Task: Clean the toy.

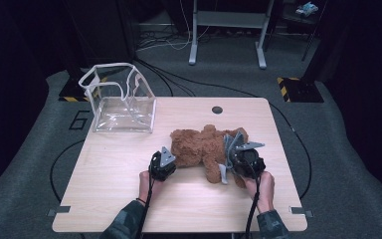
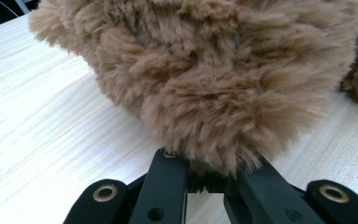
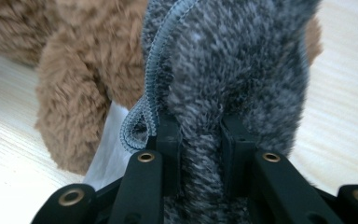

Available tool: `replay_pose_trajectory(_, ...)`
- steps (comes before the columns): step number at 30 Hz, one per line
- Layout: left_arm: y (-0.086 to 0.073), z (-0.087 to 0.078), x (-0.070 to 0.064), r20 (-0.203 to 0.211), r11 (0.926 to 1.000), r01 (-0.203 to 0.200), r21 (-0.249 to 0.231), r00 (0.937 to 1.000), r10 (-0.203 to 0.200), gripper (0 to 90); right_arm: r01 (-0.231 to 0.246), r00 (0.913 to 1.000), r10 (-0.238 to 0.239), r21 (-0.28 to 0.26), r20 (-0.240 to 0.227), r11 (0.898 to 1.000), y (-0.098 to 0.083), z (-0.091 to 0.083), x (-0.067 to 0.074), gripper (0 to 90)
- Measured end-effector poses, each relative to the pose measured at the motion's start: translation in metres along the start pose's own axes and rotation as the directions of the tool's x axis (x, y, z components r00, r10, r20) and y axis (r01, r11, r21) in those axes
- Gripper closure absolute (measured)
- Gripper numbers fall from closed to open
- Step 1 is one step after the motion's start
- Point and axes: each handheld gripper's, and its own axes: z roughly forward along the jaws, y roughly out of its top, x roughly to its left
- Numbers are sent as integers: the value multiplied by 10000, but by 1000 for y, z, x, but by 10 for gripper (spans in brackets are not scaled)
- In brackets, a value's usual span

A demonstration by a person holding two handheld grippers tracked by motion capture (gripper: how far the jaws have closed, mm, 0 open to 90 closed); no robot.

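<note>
Brown plush bear (image 1: 204, 149) lying right of the middle of the pale wooden table (image 1: 109, 199), well clear of every edge; bare wood along the near edge and the left side. Clear plastic pouch (image 1: 122, 99) with white trim standing open at the far left corner, nothing seen inside. Left gripper (image 2: 205, 175) pinched tight on a tuft of shaggy brown fur. Right gripper (image 3: 200, 140) clamped narrow on a grey fuzzy garment (image 3: 242, 65) with ribbed trim, against the bear.
</note>
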Motion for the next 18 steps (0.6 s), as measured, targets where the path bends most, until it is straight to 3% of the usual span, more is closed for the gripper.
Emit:
replay_pose_trajectory(11,0,0,0,-12,10000,-34,4,10000,34,883,-271,9995,278,525,-126,9983,-51,-19,-15,729)
replay_pose_trajectory(14,0,0,0,-50,10000,-43,9,10000,43,883,-229,9997,233,491,-80,9985,-49,-22,-15,727)
replay_pose_trajectory(18,0,0,0,-52,10000,-57,14,10000,57,883,-86,10000,86,-39,42,10000,-30,-25,-12,726)
